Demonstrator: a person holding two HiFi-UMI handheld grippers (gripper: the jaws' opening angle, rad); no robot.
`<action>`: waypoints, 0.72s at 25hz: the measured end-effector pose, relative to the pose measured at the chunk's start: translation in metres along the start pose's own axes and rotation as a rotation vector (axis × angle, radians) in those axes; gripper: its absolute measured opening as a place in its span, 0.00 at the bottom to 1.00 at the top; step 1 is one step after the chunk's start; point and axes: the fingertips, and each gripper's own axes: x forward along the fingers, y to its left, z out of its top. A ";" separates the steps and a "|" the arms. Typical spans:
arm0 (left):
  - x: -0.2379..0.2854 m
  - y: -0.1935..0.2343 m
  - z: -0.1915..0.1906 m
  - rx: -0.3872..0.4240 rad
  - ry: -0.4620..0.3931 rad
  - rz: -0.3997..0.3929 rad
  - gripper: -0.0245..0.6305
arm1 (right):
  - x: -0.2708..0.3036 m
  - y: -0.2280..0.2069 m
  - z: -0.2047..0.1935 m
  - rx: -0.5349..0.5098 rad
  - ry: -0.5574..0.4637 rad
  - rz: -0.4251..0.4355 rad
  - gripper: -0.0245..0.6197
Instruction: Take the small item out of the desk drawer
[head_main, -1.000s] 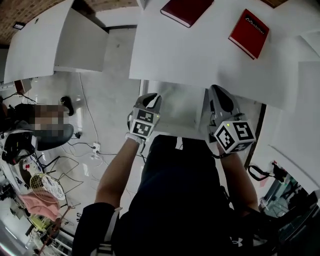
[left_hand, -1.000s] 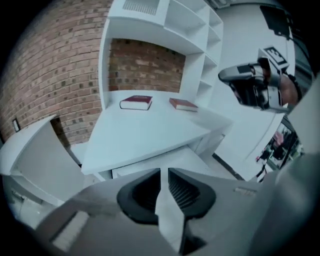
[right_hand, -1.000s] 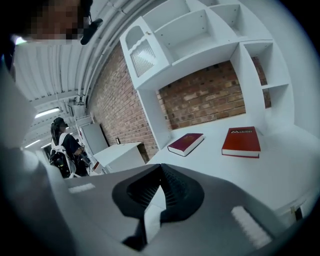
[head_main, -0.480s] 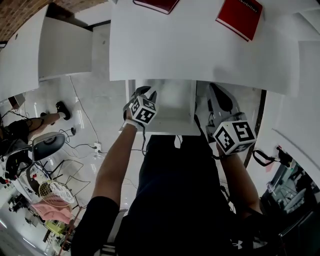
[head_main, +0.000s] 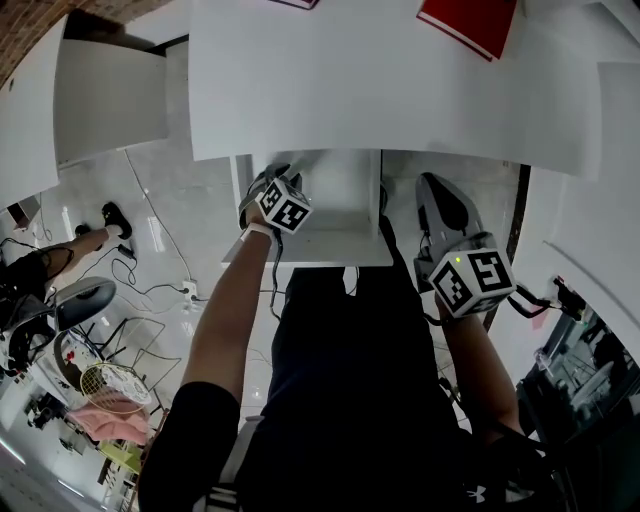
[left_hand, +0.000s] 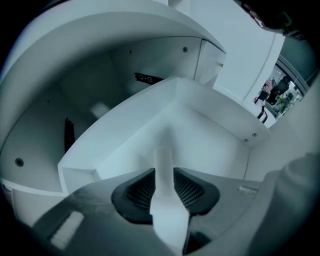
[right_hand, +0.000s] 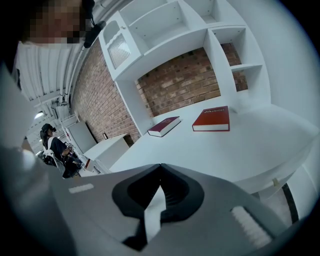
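The drawer (head_main: 320, 248) stands pulled out from under the tabletop's (head_main: 380, 90) near edge, about midway along it. Your left tongs (left_hand: 164, 174) point steeply down into its left side. They have just been opening and now stand spread, pinching nothing.

The gap between them shows only white drawer floor and a pale blurred strip (left_hand: 164, 152) running toward the far inner corner. You can't tell from here whether that strip is the small item or just the drawer's seam. The item shows nowhere else.

Your right tongs (right_hand: 160, 169) are pressed together at the tips, empty, and held off the drawer's right side below that near edge.

Expect something light that will probably skate on the smooth floor. Straddle it low across its narrow sides and close gently before lifting.
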 end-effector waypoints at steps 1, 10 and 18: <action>0.004 -0.001 -0.003 0.008 0.015 0.001 0.22 | -0.001 -0.001 -0.002 0.002 0.003 -0.001 0.04; 0.023 -0.001 -0.014 0.011 0.087 0.010 0.24 | 0.002 -0.005 -0.014 0.004 0.030 0.010 0.04; 0.020 -0.001 -0.015 -0.059 0.099 -0.001 0.24 | 0.008 0.007 -0.017 -0.013 0.035 0.038 0.04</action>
